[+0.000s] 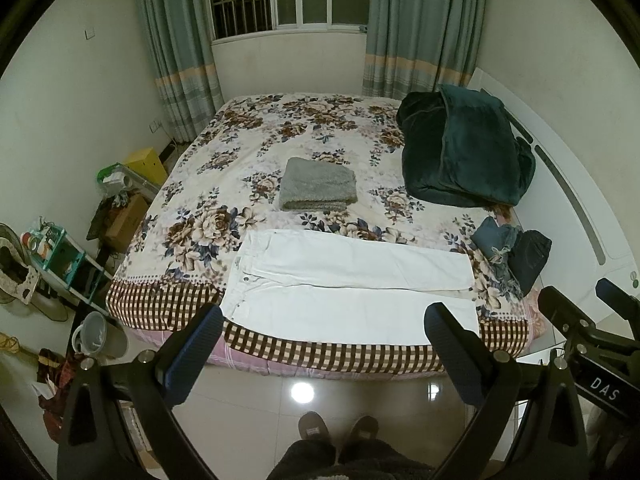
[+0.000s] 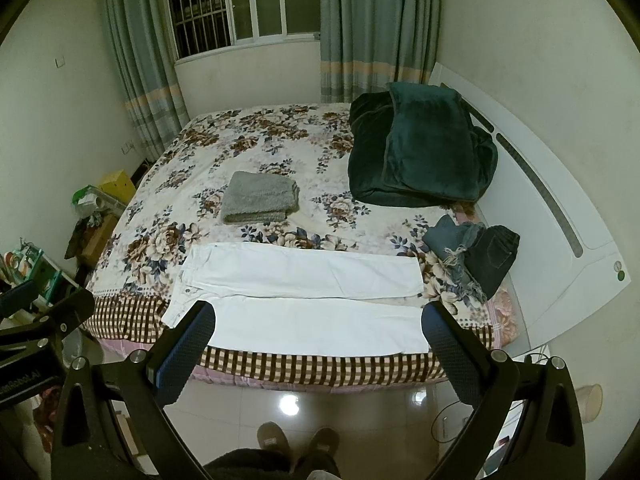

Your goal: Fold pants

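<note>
left gripper (image 1: 323, 322) spread wide, holding nothing, above bare floor short of the bed's near edge | right gripper (image 2: 318, 320) likewise spread, just beside it | white pants (image 1: 352, 286) flat ahead between the fingertips, near leg along the bed (image 1: 168, 308) edge, waistband left | beyond: grey towel (image 1: 318, 185); far right, dark blanket (image 1: 464, 148), jeans (image 1: 510, 254)

My left gripper (image 1: 323, 326) is a black frame with two wedge-shaped arms, silver screws at the joints and dark blue textured pads (image 1: 192, 354). My right gripper (image 2: 318, 326) looks the same; seen from the left camera, its body carries white letters "DAS". Below are my dark fuzzy trousers (image 1: 320, 460) and brown slippers (image 1: 312, 428).
</note>
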Available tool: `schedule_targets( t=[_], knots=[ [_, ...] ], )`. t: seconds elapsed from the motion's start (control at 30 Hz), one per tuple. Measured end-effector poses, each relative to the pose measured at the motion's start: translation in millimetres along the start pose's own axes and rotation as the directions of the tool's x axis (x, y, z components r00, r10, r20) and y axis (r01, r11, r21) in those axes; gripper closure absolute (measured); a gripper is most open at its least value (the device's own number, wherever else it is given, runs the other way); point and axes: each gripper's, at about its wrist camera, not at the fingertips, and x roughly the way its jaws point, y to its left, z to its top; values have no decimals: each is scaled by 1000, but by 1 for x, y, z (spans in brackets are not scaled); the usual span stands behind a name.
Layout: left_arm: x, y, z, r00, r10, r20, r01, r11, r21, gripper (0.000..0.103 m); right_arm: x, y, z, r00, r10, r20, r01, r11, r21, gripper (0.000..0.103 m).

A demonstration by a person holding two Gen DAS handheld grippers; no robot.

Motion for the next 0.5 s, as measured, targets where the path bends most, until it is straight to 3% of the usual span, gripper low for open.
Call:
schedule_targets(
  t=[0.5],
  knots=[
    [0,-3,5,1000,0,1,0,1000,-3,0,0,1,3,1000,0,-1,0,1000,0,0]
  ],
)
